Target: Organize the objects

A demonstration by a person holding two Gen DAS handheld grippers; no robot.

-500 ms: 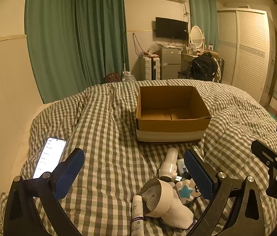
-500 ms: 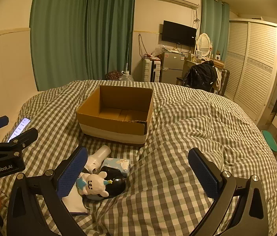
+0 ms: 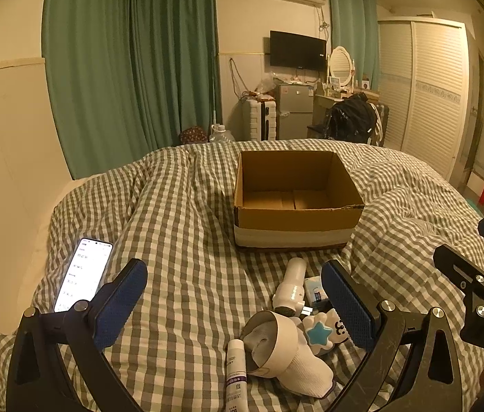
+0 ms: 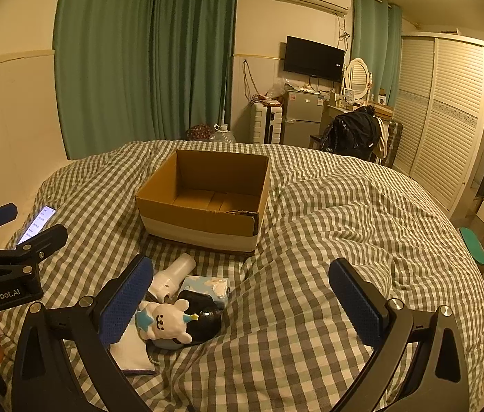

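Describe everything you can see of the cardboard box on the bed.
The cardboard box is brown, open-topped and rectangular, with a pale band around its lower walls. Its inside looks empty, the bottom flaps showing as seams. It sits upright on the checked bedcover, beyond the pile of small things. Nothing else touches it; both grippers are away from it.

Bed with rumpled grey-and-white checked duvet. Lying directly on it: open brown cardboard box with a white band round its base, mid-bed, nothing visible inside. Lit smartphone face up near the left edge, well apart from the rest. Cluster just in front of the box: white hair dryer, pale blue tissue pack, white plush toy with blue star, glossy black rounded object, white rolled sock, white tube with purple label.
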